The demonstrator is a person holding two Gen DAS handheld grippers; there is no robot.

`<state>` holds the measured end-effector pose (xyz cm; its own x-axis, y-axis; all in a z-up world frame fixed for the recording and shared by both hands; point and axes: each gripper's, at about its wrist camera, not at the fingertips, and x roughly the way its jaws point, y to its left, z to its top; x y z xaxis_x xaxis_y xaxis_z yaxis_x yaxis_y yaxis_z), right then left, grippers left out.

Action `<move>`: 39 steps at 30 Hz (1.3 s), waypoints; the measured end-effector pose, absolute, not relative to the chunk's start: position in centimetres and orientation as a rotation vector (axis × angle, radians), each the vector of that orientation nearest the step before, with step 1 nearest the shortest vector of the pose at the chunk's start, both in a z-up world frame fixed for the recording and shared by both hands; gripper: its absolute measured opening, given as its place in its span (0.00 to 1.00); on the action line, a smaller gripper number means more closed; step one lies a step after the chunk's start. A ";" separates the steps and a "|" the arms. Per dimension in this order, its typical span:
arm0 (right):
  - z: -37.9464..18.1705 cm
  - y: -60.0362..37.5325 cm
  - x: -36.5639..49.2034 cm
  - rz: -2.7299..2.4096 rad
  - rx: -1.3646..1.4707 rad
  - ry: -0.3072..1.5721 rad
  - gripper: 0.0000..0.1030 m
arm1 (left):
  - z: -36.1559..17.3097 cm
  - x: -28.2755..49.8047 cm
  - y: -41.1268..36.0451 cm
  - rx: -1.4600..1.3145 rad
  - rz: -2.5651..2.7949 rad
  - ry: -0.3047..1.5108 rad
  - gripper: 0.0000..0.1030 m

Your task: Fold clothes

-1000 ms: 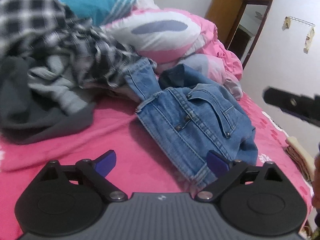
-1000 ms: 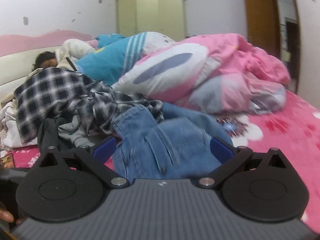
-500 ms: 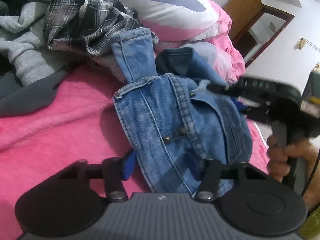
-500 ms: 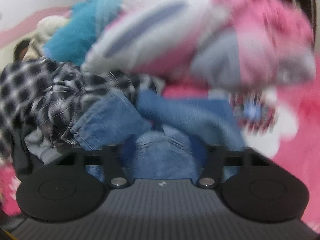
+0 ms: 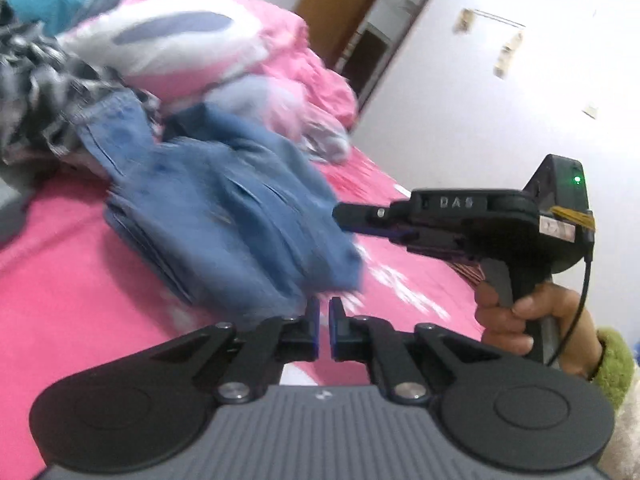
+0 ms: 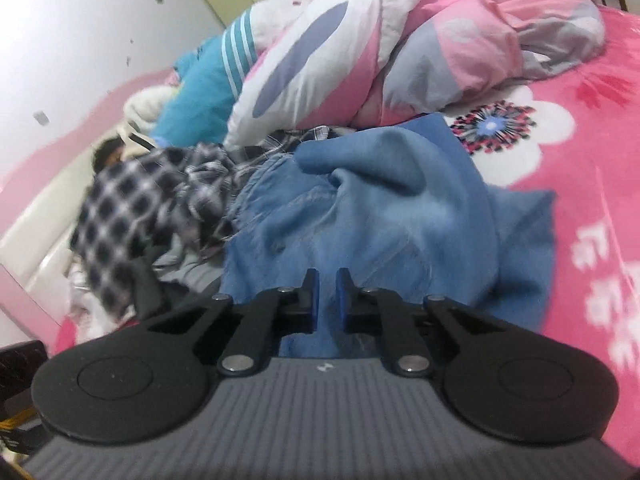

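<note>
Left wrist view: I looked low along my left gripper (image 5: 324, 320), close to the denim jacket (image 5: 224, 216), facing the doorway (image 5: 372, 44) beyond it.
Right wrist view: I sat right over the jacket (image 6: 400, 216), facing the plaid shirt (image 6: 140, 216) behind it.
Shared: jacket, pink quilt (image 5: 208, 40) (image 6: 440, 40) behind it.

Two hand-held grippers are in view: the left hand-held gripper (image 5: 324, 312) and the right hand-held gripper (image 6: 325, 286). One hand (image 5: 516, 316) shows, wrapped round a grip. One bed (image 5: 60, 280) carries everything. On it lie one blue denim garment (image 6: 400, 220), one black-and-white checked shirt (image 6: 132, 208), one grey garment (image 6: 188, 272), one pink quilt (image 6: 440, 40) and one turquoise striped piece (image 6: 208, 80). One doorway (image 5: 368, 48) shows.
</note>
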<state>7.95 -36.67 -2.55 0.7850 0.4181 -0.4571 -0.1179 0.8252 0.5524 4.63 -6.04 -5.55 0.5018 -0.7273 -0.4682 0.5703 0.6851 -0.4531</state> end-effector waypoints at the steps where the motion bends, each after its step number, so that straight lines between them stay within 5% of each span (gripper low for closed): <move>1: -2.6 -37.2 7.0 0.291 0.557 0.591 0.10 | -5.7 4.2 -6.1 -0.248 -0.793 0.688 0.07; 5: -3.7 -39.5 4.6 0.260 0.734 0.579 0.17 | -6.6 3.2 -5.9 -0.215 -0.724 0.709 0.28; 9: -6.4 -39.9 4.7 0.222 0.852 0.649 0.45 | -7.1 2.8 -4.7 -0.177 -0.652 0.722 0.44; 15: -10.7 -37.6 7.6 0.295 0.999 0.724 0.52 | -7.5 2.4 -4.1 -0.075 -0.572 0.703 0.56; 23: -8.3 -35.0 7.6 0.474 0.955 0.582 0.39 | -8.1 2.4 -3.9 -0.020 -0.554 0.696 0.60; 29: -9.9 -34.8 8.8 0.457 1.012 0.617 0.40 | -8.5 2.7 -4.1 -0.043 -0.554 0.700 0.60; 32: -9.5 -34.4 9.9 0.453 0.993 0.609 0.13 | -8.5 3.0 -4.1 -0.046 -0.543 0.697 0.60; 35: -6.3 -35.1 10.6 0.507 0.973 0.473 0.09 | -8.4 3.6 -4.1 -0.050 -0.538 0.687 0.61; 39: -1.5 -36.6 12.3 0.547 0.951 0.322 0.08 | -8.1 5.4 -4.6 -0.100 -0.527 0.672 0.76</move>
<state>12.26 -36.62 -1.54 0.8198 0.5722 -0.0231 -0.2982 0.4611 0.8357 5.44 -4.58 -8.10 0.6573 -0.4963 -0.5672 0.4329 0.8647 -0.2548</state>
